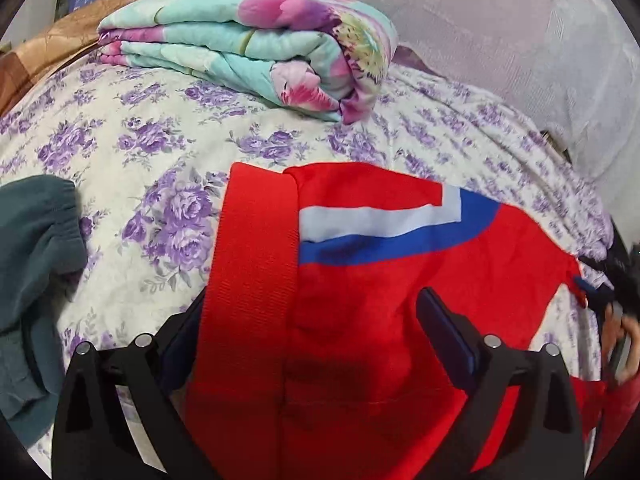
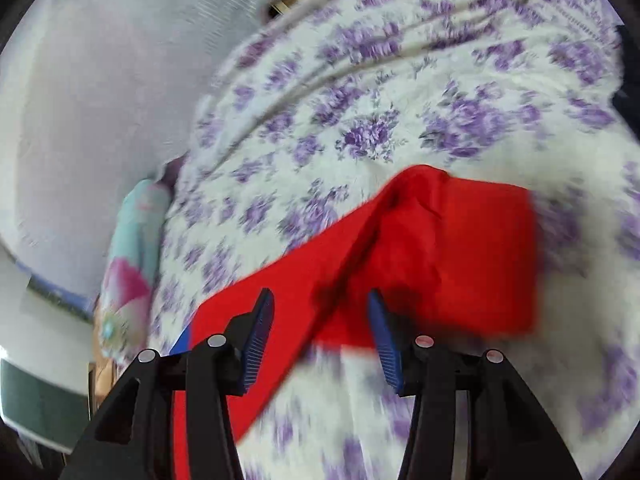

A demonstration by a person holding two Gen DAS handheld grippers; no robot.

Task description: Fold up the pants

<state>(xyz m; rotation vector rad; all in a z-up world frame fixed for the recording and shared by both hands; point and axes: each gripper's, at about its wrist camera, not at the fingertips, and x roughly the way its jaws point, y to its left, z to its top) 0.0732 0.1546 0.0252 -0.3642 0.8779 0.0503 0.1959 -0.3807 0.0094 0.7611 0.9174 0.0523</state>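
The red pants (image 1: 360, 280) lie spread on the flowered bedsheet (image 1: 140, 152), waistband toward the left in the left wrist view and a white and blue stripe across the hip.

On the left, a teal garment (image 1: 32, 272) crowds the sheet's edge, well apart from the waistband. The left gripper (image 1: 312, 320) hangs over the waistband with its jaws wide open; the cloth passes between them, pressed by neither pad.

For a clean fold, that gripper should pinch both layers at the waistband corner, not the top layer alone. Beyond lies a folded quilt (image 1: 248, 48); open sheet in between gives room to carry cloth over.

On the right, the right gripper (image 2: 320, 320) stands partly open over a rumpled red leg, gripping nothing. The sheet is bare beyond it, up to a pale curtain (image 2: 80, 100).
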